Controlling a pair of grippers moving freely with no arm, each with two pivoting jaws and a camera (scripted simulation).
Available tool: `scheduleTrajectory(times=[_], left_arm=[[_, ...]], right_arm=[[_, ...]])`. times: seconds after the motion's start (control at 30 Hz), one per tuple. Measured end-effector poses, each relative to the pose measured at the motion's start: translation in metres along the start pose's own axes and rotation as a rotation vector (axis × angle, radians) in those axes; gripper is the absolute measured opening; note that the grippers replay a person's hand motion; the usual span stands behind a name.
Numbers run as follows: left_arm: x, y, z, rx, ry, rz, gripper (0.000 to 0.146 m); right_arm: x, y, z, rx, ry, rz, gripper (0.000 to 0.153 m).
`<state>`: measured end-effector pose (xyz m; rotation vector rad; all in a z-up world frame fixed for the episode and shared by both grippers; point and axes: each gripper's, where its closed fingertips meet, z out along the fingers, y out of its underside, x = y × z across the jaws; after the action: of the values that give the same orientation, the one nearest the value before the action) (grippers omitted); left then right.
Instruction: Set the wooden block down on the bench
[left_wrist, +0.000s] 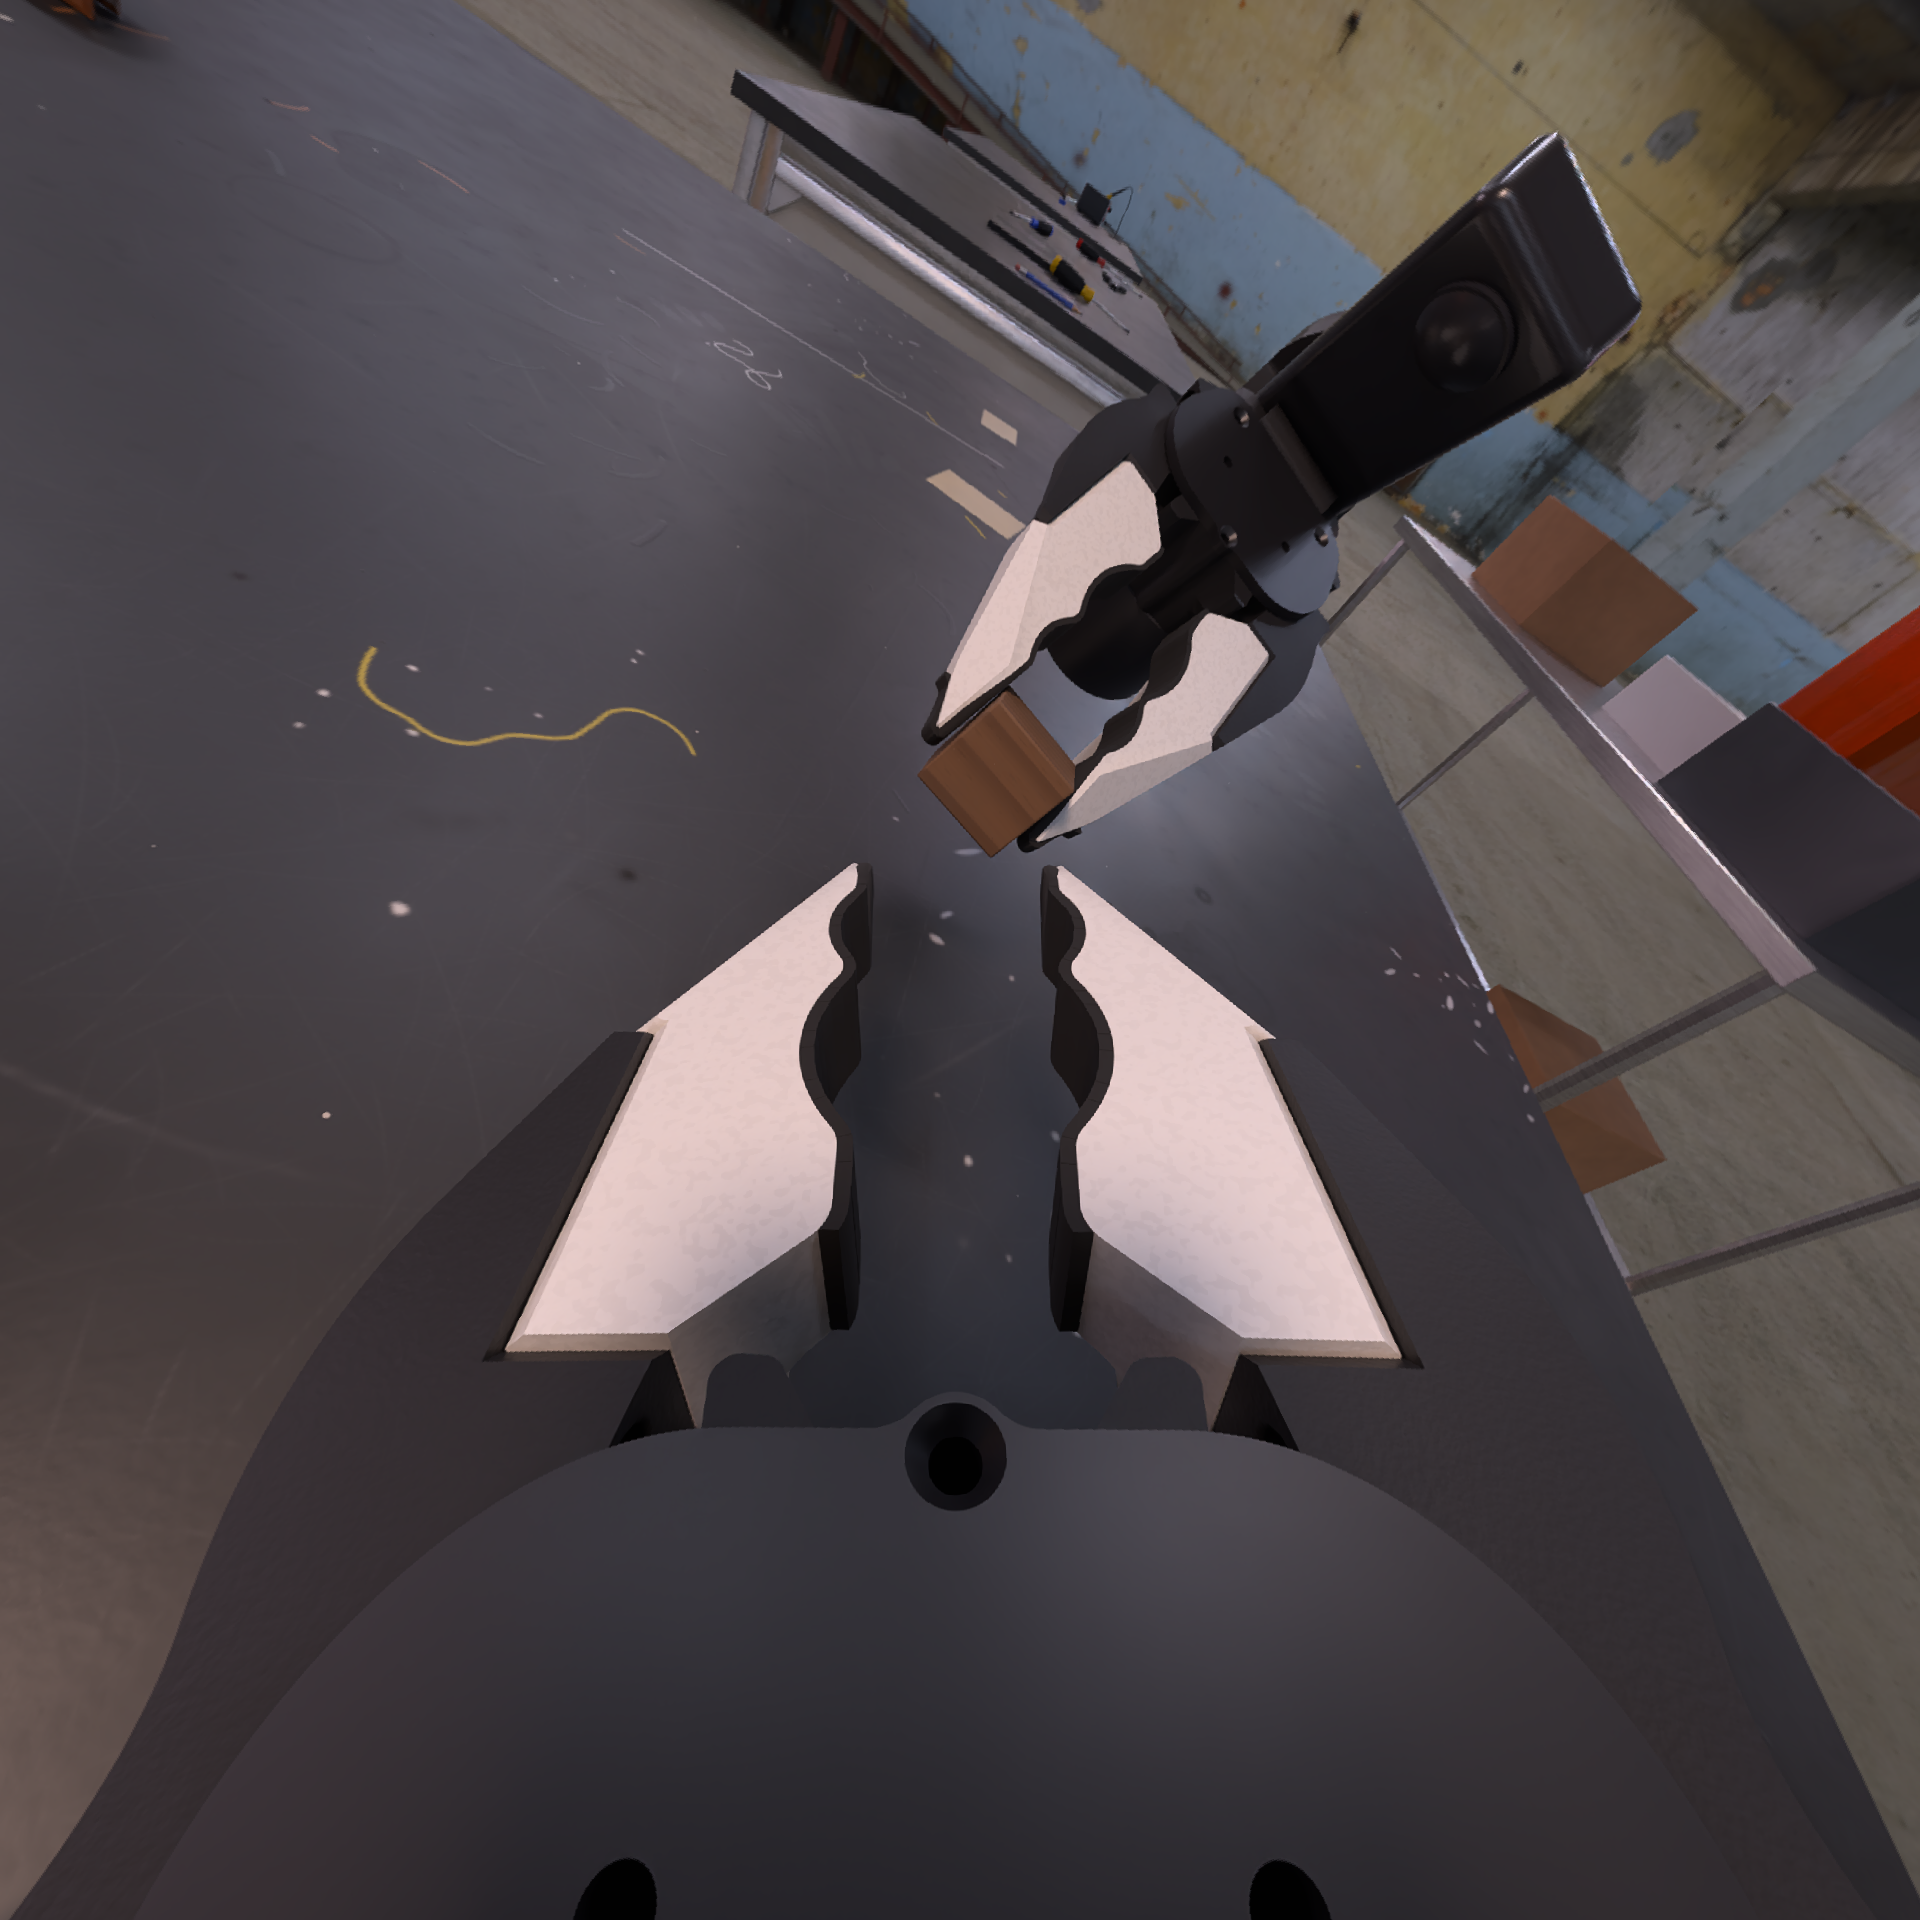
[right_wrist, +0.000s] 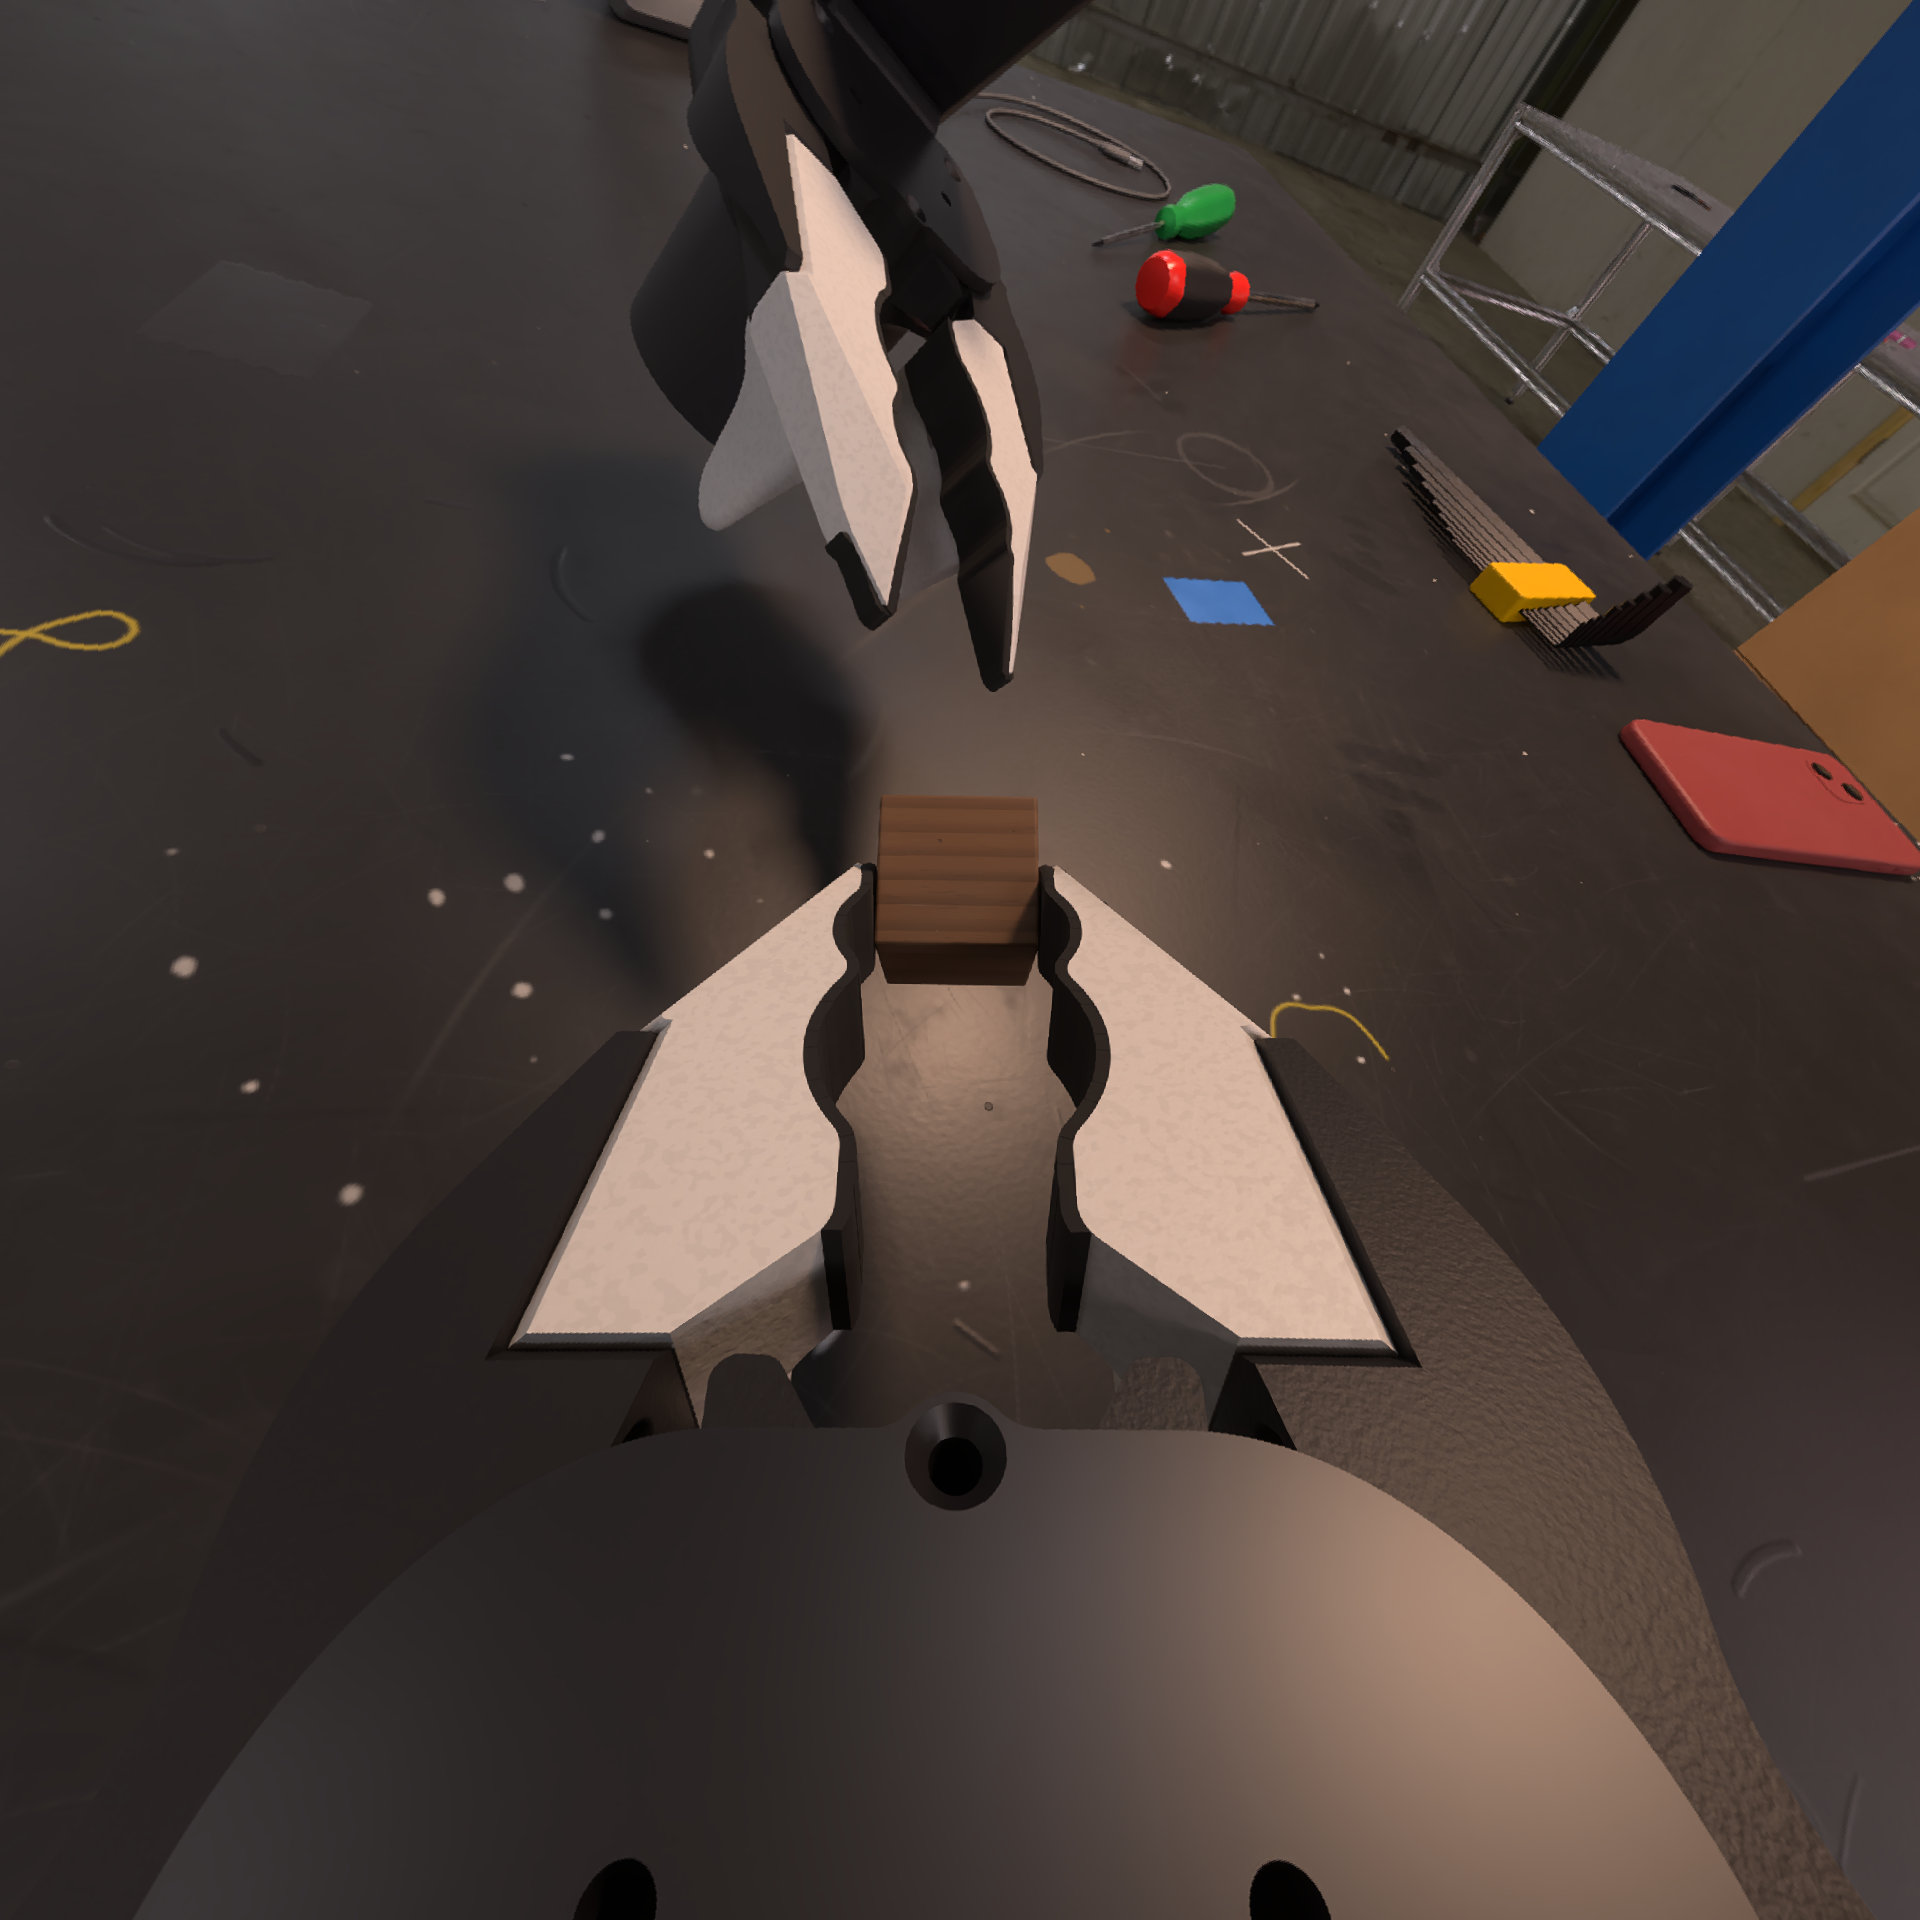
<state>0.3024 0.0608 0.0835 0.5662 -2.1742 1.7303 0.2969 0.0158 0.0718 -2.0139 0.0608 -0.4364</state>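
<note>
The right gripper (right_wrist: 956, 873) clamps the wooden block (right_wrist: 956, 888) at its fingertips, above the dark bench (right_wrist: 312, 1039) near its right edge. The left gripper (left_wrist: 956, 873) hangs just beside it, fingers apart and empty. Released from this height, the block might tumble toward that edge, or clip the left fingers.

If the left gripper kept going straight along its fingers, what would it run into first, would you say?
Probably the dark bench top. The open left gripper points just left of the wooden block held by the right gripper, though depth is unclear.

Right gripper (right_wrist: 956, 873) clamps its tips on a load; left gripper (left_wrist: 956, 873), jaws parted, faces it.
</note>
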Motion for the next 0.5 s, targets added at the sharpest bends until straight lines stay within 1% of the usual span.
scheduleTrajectory(times=[0.17, 0.5], left_arm=[[-0.001, -0.001, -0.001, 0.013, 0.011, -0.016, 0.031], [-0.007, -0.002, -0.004, 0.008, -0.053, 0.031, 0.03]], right_arm=[[0.002, 0.0, 0.0, -0.002, 0.014, 0.0, 0.031], [0.022, 0.008, -0.006, -0.014, 0.09, 0.073, 0.031]])
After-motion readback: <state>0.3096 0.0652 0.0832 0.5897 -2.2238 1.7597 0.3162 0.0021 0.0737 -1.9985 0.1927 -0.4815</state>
